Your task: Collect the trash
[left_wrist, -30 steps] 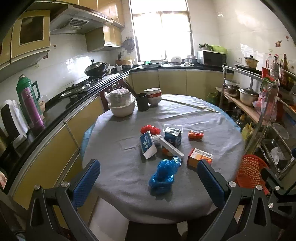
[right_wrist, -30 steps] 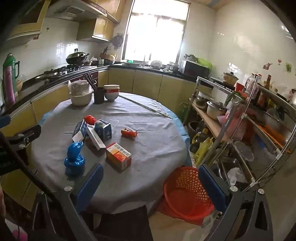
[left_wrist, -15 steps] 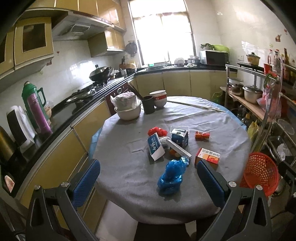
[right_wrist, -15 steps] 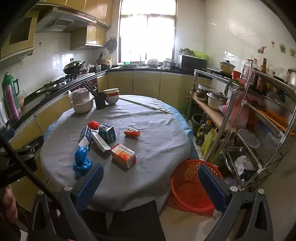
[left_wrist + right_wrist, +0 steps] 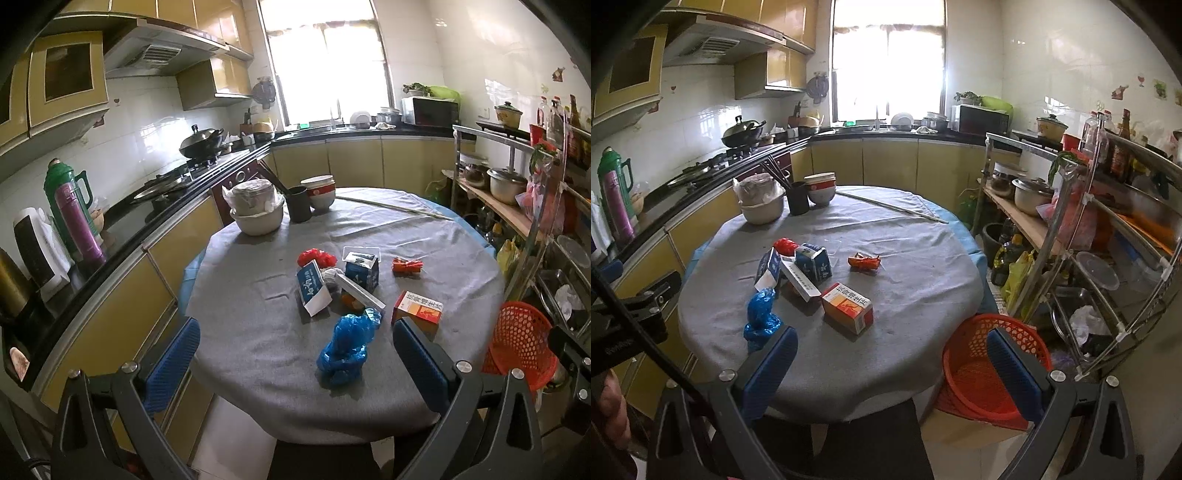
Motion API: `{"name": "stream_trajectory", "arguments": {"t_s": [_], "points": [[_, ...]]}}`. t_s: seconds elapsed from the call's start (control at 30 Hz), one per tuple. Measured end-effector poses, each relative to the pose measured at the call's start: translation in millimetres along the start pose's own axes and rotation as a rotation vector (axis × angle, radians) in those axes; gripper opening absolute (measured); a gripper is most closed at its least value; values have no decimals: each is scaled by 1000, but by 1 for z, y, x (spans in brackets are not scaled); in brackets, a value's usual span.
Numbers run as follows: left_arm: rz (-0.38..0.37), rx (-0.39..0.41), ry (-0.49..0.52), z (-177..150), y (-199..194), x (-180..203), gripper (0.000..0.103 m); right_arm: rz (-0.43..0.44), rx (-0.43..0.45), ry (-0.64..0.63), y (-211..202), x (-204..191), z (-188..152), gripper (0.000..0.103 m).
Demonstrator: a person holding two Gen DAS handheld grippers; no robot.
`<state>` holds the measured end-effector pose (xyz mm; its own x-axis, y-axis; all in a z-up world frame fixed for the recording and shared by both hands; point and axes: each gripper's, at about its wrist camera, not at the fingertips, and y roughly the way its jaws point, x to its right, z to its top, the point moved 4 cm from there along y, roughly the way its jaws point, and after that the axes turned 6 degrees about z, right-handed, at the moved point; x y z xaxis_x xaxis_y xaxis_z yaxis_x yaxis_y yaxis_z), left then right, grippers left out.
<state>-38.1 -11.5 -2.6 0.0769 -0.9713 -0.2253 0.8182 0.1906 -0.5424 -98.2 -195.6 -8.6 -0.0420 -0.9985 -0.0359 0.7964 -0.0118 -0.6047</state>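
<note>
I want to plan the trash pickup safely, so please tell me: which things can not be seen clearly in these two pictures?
- Red basket: left wrist view, its near side is covered by the gripper frame; right wrist view, the blue pad covers part of its inside.
- Item under the white strip box: both views, mostly covered; only orange shows.
- Print on the orange box: too small to read.
- Table's near edge: hidden behind both grippers.

- I'm looking into a home kitchen: yellow glossy cabinets (image 5: 354, 162) under a black worktop (image 5: 147, 206).
- Black lidded wok (image 5: 201, 136) on the gas hob, steel range hood (image 5: 159, 55) above.
- White microwave (image 5: 430, 111) at the worktop's far corner.
</note>
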Motion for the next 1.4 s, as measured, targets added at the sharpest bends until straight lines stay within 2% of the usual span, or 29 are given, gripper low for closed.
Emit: {"name": "stream_trajectory", "arguments": {"t_s": [0.2,1.17,1.4], "points": [[3,17,8,0,-5,2,103,3,-1,8,0,2,-1,103],[0,-3,25,-5,-1,7,103,15,-14,25,5,7,-6,103],[-5,-54,33,-14,20,11,103,41,-33,11,28,6,-5,103]]}}
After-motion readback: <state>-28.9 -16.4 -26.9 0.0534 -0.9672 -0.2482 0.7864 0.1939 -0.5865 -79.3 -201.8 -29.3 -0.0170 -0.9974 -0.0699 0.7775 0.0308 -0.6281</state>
